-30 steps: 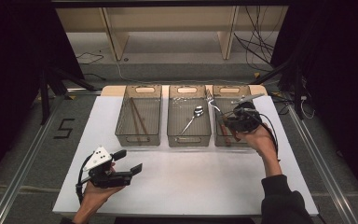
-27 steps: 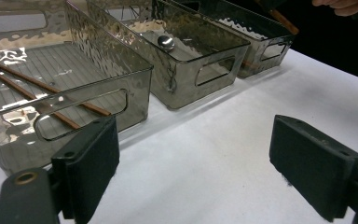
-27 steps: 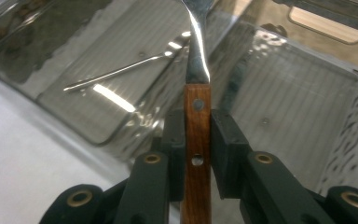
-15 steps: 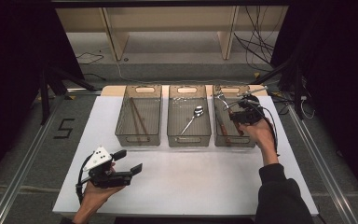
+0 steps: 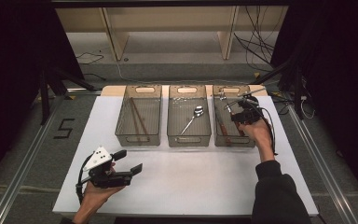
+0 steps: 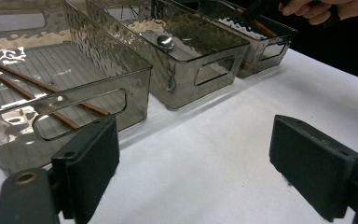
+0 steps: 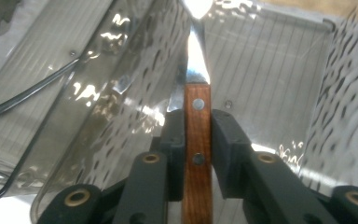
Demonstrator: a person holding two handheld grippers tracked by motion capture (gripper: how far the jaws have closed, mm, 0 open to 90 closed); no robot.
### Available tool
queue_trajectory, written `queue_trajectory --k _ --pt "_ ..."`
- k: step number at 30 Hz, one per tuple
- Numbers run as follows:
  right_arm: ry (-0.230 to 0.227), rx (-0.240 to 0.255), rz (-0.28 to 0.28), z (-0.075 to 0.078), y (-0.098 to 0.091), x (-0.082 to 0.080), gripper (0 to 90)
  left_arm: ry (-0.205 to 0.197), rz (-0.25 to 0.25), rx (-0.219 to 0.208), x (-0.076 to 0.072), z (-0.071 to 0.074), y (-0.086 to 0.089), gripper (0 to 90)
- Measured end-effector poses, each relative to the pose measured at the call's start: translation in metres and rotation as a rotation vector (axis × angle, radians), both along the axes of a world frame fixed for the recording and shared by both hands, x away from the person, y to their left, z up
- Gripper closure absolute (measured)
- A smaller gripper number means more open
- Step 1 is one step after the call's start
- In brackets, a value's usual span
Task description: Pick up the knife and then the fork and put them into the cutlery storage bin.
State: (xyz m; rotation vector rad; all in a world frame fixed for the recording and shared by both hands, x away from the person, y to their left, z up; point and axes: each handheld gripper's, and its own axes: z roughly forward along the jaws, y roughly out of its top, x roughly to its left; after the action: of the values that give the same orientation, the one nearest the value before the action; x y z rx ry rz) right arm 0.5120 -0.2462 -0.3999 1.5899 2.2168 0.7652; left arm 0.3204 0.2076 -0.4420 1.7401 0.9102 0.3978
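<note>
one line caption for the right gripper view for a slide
Right gripper with a wooden-handled knife between its jaws, over the clear bin.

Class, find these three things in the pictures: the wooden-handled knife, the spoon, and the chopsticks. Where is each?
wooden-handled knife [image 7: 197, 126]: right gripper view, on its wooden handle between the jaws.
spoon [image 5: 198, 111]: high view, on its bowl, in the middle bin.
chopsticks [image 6: 32, 88]: left gripper view, on the shafts, in the nearest bin.

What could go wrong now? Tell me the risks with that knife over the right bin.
1. The right tongs have just been opening with the wooden handle of the knife between them; it could slip and drop blade first into the right bin.
2. The blade points close along the wall of the middle bin, so it may strike or ride over it.
</note>
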Motion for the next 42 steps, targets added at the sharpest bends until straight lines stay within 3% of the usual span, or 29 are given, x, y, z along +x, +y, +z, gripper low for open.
queue_trajectory --k 4,10,16,25,38,42 --pt "-0.003 0.057 0.003 0.003 -0.002 0.000 52.7 0.001 0.002 -0.003 0.000 0.000 0.000 15.4" --pt "-0.038 0.077 0.038 0.011 -0.001 -0.009 42.8 0.000 0.000 0.001 0.000 0.000 0.000 15.4" --pt "-0.104 0.107 0.092 0.021 0.007 -0.027 34.7 0.000 0.000 0.002 0.000 0.000 0.000 15.4" --pt "-0.198 0.202 0.172 0.032 0.017 -0.066 28.8 0.004 0.001 -0.007 0.000 0.000 0.000 15.4" --pt "-0.295 0.237 0.271 0.024 0.026 -0.119 25.3 0.007 -0.003 -0.002 0.000 0.000 0.000 15.4" --pt "-0.306 0.254 0.287 0.019 0.025 -0.134 23.9 0.006 -0.003 -0.001 0.000 0.000 0.000 15.4"
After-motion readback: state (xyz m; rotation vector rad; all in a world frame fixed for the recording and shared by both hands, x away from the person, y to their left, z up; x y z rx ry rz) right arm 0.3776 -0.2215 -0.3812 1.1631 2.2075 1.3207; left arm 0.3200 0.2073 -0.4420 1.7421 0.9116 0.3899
